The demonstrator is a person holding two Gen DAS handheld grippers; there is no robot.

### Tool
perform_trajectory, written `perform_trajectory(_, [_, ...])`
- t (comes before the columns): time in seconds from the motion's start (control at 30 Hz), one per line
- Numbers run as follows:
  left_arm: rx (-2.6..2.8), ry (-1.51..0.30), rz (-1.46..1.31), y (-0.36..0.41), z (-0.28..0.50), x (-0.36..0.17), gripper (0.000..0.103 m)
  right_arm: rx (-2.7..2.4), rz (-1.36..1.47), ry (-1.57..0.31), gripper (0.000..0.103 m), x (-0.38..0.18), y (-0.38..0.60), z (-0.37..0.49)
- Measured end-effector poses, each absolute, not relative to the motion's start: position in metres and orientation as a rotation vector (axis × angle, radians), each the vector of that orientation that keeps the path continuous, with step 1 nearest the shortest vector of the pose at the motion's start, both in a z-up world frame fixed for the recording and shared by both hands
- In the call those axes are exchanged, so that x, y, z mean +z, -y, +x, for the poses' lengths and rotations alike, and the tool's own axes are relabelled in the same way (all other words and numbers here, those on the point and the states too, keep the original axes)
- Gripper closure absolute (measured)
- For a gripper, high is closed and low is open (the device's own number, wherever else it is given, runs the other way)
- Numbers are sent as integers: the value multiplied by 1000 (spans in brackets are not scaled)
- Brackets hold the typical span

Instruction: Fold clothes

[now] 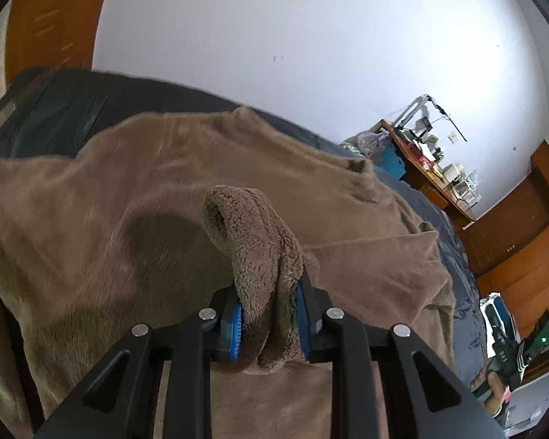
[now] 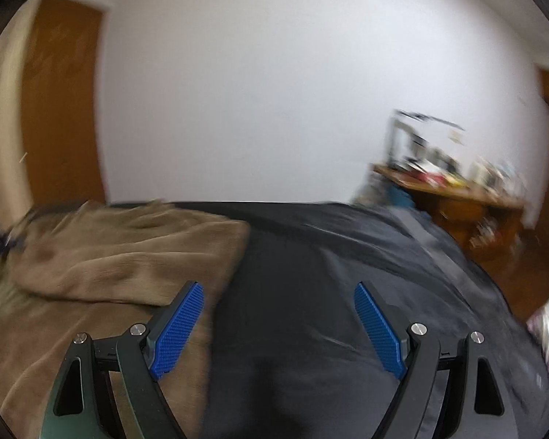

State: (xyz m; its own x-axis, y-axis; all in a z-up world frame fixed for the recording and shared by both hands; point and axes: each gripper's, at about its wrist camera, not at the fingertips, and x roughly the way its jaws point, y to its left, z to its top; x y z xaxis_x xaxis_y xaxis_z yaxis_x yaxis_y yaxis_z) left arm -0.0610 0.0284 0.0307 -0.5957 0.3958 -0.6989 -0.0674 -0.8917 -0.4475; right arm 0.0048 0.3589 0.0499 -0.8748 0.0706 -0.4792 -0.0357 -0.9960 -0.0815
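Left wrist view: the left gripper (image 1: 269, 314) is clamped on a bunched fold of a brown fleece garment (image 1: 128, 226), its blue pads (image 1: 234, 329) pressing the fabric from both sides so that a rounded loop of fleece stands up just past the fingertips. The rest of the garment spreads out wide beneath and beyond the gripper, lying rumpled over a bed with a dark cover (image 1: 55, 109), which shows along the garment's far edge and down its right side. Past the bed stands a plain white wall (image 1: 292, 36), with a wooden door (image 1: 55, 18) at the upper left. Far off to the right a wooden worktop (image 1: 435, 183) is crowded with small objects too small to identify, and wooden panelling (image 1: 523, 241) runs below it. At the lower right edge a hand (image 1: 494, 387) holds a dark device. Right wrist view, blurred: the right gripper (image 2: 278, 329) has its jaws spread wide with nothing between them, its blue pads (image 2: 181, 329) hanging over the dark bed cover (image 2: 329, 292). The brown garment (image 2: 109, 267) lies heaped to the left, its edge passing beneath the left-hand finger. The white wall (image 2: 274, 91) and the cluttered worktop (image 2: 457, 190) lie beyond.
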Motion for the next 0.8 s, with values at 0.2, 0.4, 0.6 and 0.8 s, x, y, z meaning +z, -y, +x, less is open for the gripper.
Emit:
perform_trajectory(0.2, [2582,480,-1080,-37,-65,75,76,3141,-1111,128,16,41,-281,-74])
perform_trajectory(0.4, [2645,444,-1100,-17,-71,68,75,3028,-1477,169,14,-17,-264,-102])
perform_trajectory(0.6, [2631,630,-1346,27,-93,0,74,3020,-1466,172,14,-14,-267,-77])
perform_trajectory(0.8, [2555,724,-1306,41,-86,-12,70,3071,-1342,124,14,-4,-277,-62])
